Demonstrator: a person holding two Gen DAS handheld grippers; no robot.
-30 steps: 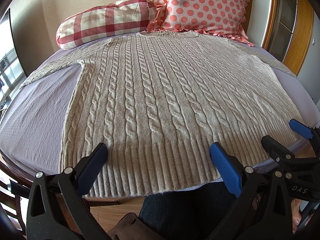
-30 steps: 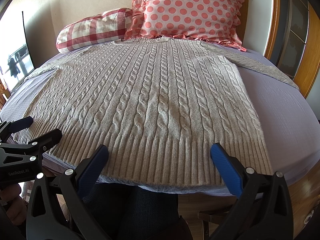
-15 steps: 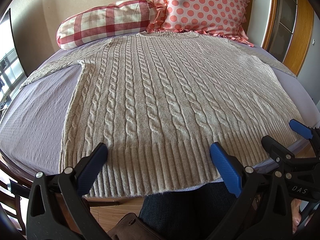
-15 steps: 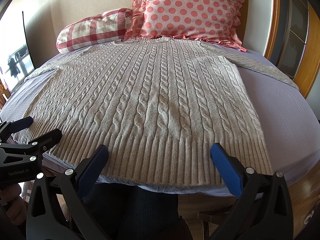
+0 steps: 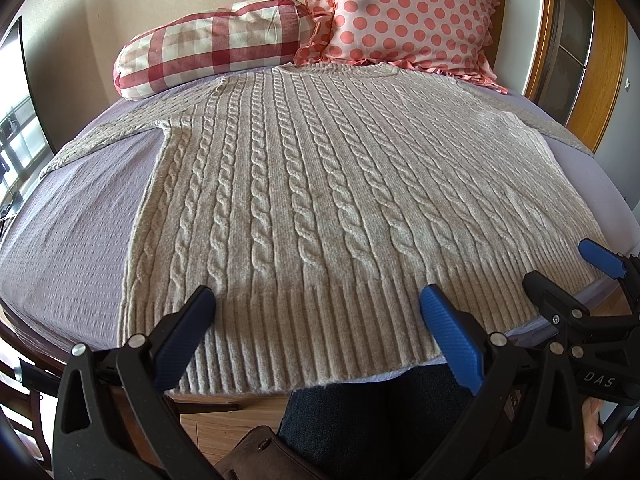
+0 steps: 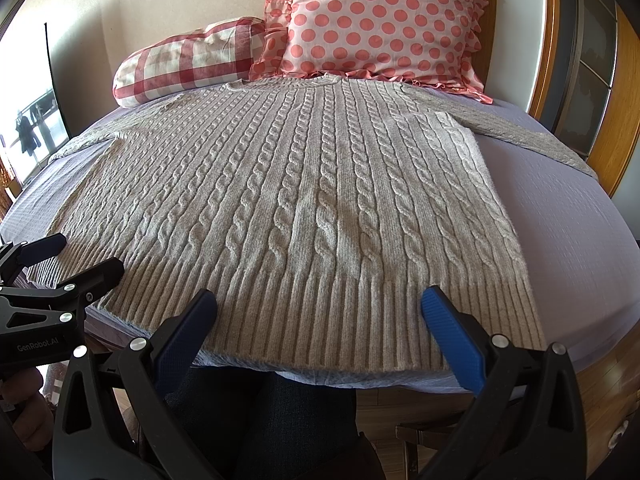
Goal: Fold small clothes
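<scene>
A beige cable-knit sweater [image 5: 328,192] lies flat on the lavender bed sheet [image 5: 76,216], collar at the far end, sleeves spread to both sides, ribbed hem at the near edge. It also shows in the right wrist view [image 6: 304,208]. My left gripper [image 5: 316,312] is open and empty, hovering above the hem left of centre. My right gripper [image 6: 320,312] is open and empty above the hem right of centre. The right gripper also shows in the left wrist view [image 5: 568,264], and the left gripper in the right wrist view [image 6: 76,256].
A red checked bolster [image 5: 212,48] and a pink polka-dot pillow [image 5: 412,16] lean at the head of the bed. A wooden frame [image 5: 600,64] stands at the right. My dark trousers [image 5: 360,420] show below the bed's near edge.
</scene>
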